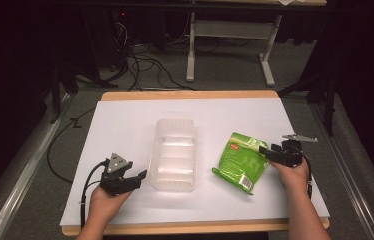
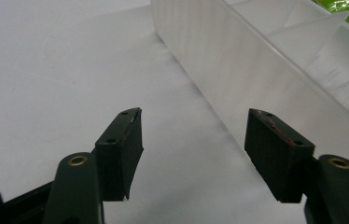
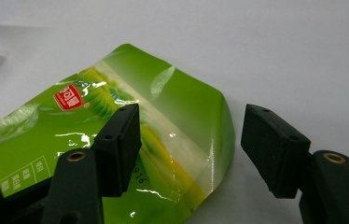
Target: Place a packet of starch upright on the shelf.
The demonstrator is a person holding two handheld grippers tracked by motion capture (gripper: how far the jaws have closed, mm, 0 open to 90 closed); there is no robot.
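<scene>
A shiny green snack bag (image 1: 241,160) with a red logo lies flat on the white table sheet (image 1: 125,120), right of centre. My right gripper (image 1: 267,151) is open at the bag's right edge; in the right gripper view that edge of the bag (image 3: 163,130) lies between the spread jaws, its pads off it. A clear plastic tray (image 1: 174,155) with several compartments sits mid-table. My left gripper (image 1: 137,177) rests open just left of the tray's near corner, nothing between its jaws (image 2: 193,140); the tray wall (image 2: 238,70) runs ahead on the right.
The sheet covers a wooden table whose front edge (image 1: 185,227) is near the hands. Beyond the table stand a white desk frame (image 1: 230,45) and loose cables (image 1: 145,65) on the floor. A metal rail (image 1: 20,165) runs along the left side.
</scene>
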